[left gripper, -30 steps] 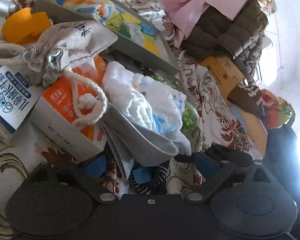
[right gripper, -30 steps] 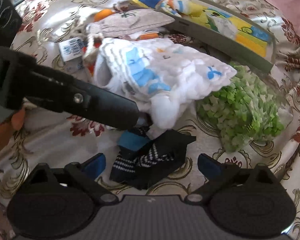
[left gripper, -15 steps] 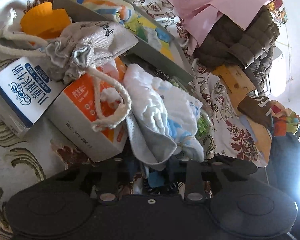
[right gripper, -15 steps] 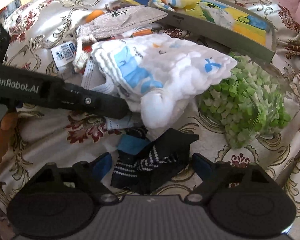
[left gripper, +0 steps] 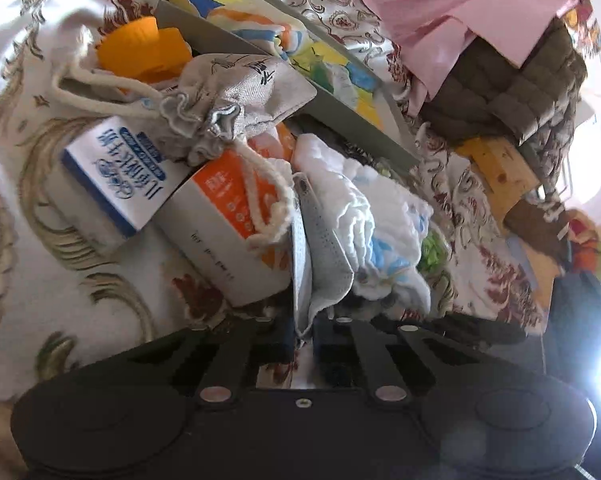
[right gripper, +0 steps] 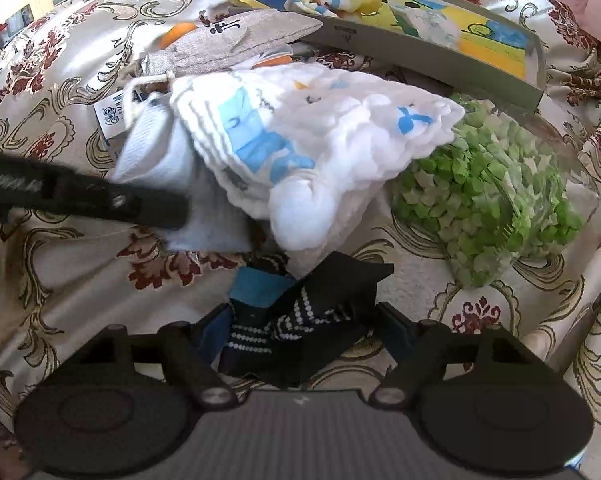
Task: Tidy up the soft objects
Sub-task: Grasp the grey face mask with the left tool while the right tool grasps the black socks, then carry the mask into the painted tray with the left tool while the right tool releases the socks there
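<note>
Cream satin bedding [right gripper: 72, 248] with gold scrolls and dark red flowers lies under everything you are working on. Your left gripper [left gripper: 304, 326] has its jaws closed on the lower edge of a pale blue face mask [left gripper: 320, 256], which leans against a white muslin cloth with blue prints [right gripper: 300, 148]. Your right gripper [right gripper: 304, 330] is partly open, its blue pads on either side of a black sock with white dots [right gripper: 300, 320] on the bedding, not clearly pinching it. Just left of the mask, a beige drawstring pouch [left gripper: 236, 92] with brushed Chinese characters rests on two cartons: a blue-and-white one [left gripper: 124, 172] printed in Chinese and an orange-and-white one [left gripper: 228, 232]. Your left gripper's arm carries white lettering, too blurred to read.
</note>
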